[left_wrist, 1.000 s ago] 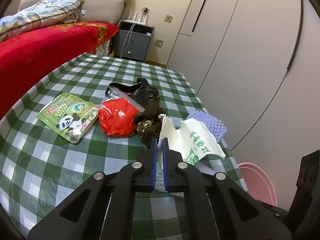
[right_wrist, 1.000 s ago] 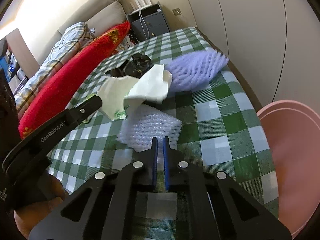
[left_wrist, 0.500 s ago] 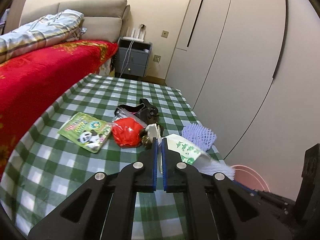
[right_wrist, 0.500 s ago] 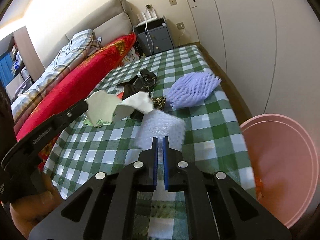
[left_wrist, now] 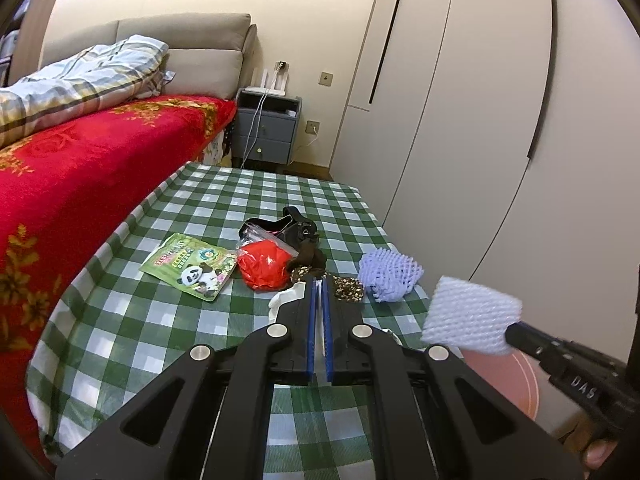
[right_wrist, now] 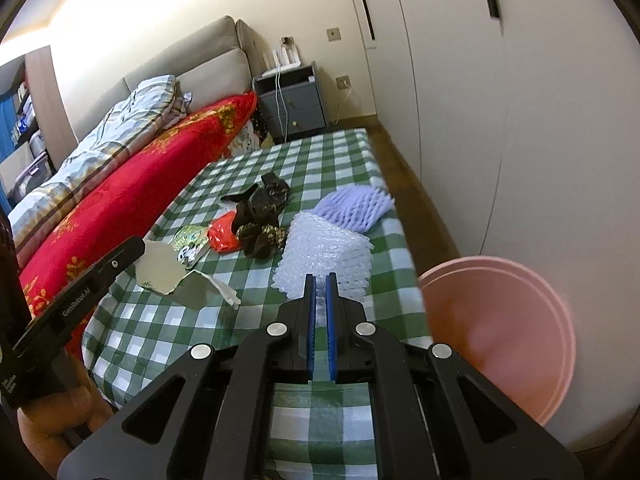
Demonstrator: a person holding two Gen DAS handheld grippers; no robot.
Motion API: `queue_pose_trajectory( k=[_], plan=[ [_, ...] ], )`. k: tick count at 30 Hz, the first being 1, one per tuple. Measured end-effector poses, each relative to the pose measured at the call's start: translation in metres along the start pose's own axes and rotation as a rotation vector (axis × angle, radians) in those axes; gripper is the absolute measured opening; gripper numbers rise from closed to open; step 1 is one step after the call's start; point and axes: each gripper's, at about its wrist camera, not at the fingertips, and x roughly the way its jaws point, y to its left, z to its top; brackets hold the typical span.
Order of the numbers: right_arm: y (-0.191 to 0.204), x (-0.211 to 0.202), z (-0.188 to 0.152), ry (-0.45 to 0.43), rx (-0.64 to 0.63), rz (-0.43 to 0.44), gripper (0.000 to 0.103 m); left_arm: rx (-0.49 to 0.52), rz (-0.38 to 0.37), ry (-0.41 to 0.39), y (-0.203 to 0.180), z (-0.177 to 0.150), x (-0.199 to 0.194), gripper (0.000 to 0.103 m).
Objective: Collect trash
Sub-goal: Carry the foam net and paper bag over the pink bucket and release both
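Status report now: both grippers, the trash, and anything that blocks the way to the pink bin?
Left gripper shut on white paper wrapper. Right gripper shut on white foam net. Pink bin beside table, path open. More trash on table.

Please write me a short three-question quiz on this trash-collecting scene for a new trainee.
1. Which item is the right gripper shut on?
2. True or false: the purple foam net is lifted off the checked tablecloth.
3. What does the left gripper hold: A) the red bag, B) the white paper wrapper, C) the panda packet?

Key:
1. The white foam sheet.
2. False; it lies on the cloth.
3. B, the white paper wrapper; the red bag and panda packet lie on the cloth.
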Motion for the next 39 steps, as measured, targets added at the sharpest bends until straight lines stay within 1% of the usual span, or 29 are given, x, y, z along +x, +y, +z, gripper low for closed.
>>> queue_pose_trajectory(
  k=[7,19,32,37,39],
  plan=[
    [-0.002,-0.026,0.008,-0.031,-0.034,-0.037,0.005,0.02,-0.013,-0.007,-0.008,-0.001,-0.008,0.003],
    [-0.009,-0.046,0.014,-0.036,-0.077,-0.066,0.005,0.045,-0.033,-0.008,-0.017,-0.002,-0.013,0.003],
    [-0.039,-0.072,0.033,-0.042,-0.103,-0.104,0.005,0.062,-0.067,-0.003,-0.031,-0.003,-0.01,0.003],
    [-0.055,-0.077,0.038,-0.038,-0.113,-0.14,0.005,0.077,-0.086,0.002,-0.04,-0.005,-0.008,0.003],
    [-0.062,-0.076,0.039,-0.033,-0.098,-0.159,0.005,0.085,-0.097,0.004,-0.044,-0.006,-0.007,0.003]
  ],
)
